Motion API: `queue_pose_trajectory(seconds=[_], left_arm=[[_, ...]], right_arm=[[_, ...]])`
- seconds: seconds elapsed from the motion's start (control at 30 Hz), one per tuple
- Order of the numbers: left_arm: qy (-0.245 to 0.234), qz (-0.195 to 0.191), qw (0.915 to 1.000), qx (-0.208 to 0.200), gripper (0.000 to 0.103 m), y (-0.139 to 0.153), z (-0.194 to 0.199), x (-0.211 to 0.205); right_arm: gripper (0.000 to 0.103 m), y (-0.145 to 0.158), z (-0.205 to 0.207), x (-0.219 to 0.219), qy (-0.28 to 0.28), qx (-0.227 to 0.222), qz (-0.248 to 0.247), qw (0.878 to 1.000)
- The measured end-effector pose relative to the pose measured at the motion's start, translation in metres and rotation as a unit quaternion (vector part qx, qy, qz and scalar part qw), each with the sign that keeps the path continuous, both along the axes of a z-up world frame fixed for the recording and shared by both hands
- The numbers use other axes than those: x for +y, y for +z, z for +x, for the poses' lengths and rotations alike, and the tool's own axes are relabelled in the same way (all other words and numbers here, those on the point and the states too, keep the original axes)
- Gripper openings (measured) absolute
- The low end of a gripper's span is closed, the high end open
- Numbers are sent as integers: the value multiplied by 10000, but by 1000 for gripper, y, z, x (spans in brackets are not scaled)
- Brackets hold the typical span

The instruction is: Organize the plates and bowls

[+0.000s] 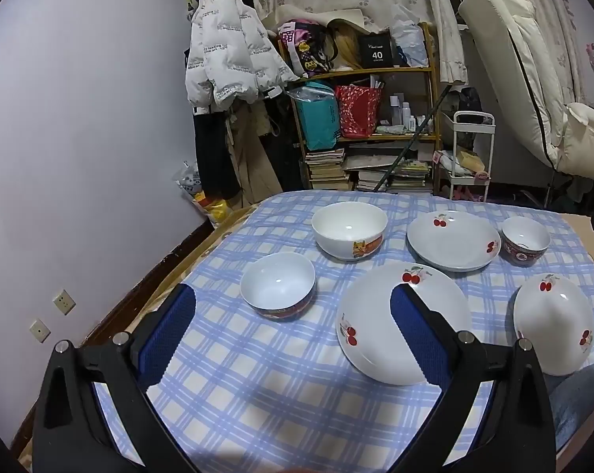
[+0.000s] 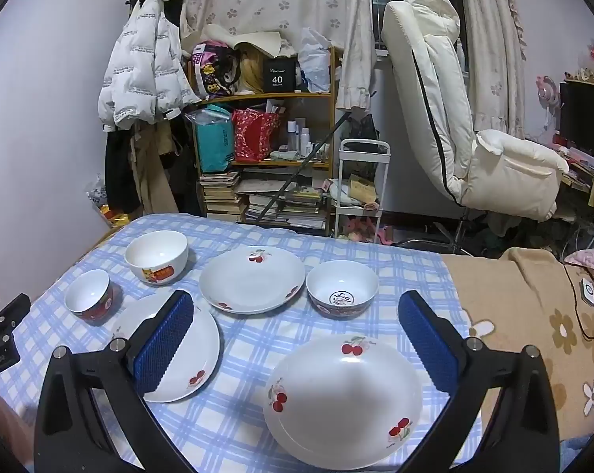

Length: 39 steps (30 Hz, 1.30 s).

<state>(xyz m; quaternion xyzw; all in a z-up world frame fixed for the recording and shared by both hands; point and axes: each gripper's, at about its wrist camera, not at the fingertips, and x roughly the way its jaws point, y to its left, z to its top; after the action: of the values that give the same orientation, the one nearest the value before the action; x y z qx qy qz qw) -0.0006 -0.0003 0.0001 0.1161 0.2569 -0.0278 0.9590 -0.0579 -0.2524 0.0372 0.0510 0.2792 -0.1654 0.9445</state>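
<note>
Several dishes stand on a blue-checked cloth (image 1: 257, 402). In the left wrist view my left gripper (image 1: 293, 291) is open above the near edge, with a small red-banded bowl (image 1: 277, 289) just beyond its fingers. Its right finger covers part of a cherry plate (image 1: 371, 327). Farther back are a big white cartoon bowl (image 1: 350, 230), a second cherry plate (image 1: 452, 240), a red-patterned bowl (image 1: 525, 240) and a third cherry plate (image 1: 553, 323). My right gripper (image 2: 295, 299) is open too, over the nearest cherry plate (image 2: 344, 398), touching nothing. A patterned bowl (image 2: 342, 287) sits behind it.
The table ends at a lilac wall (image 1: 80, 138) on the left. A brown flowered blanket (image 2: 533, 335) lies to the right. Behind the table stand a cluttered wooden shelf (image 2: 265, 138), a white trolley (image 2: 360, 189) and a white recliner chair (image 2: 454, 118).
</note>
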Motion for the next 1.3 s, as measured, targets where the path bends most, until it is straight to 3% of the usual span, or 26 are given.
queue_pose_trajectory(seconds=[1.3], left_arm=[[30,22,10000,-25,98,2,-3,0]], right_arm=[[103,-1,2,1,-11,-24,-16,10000]])
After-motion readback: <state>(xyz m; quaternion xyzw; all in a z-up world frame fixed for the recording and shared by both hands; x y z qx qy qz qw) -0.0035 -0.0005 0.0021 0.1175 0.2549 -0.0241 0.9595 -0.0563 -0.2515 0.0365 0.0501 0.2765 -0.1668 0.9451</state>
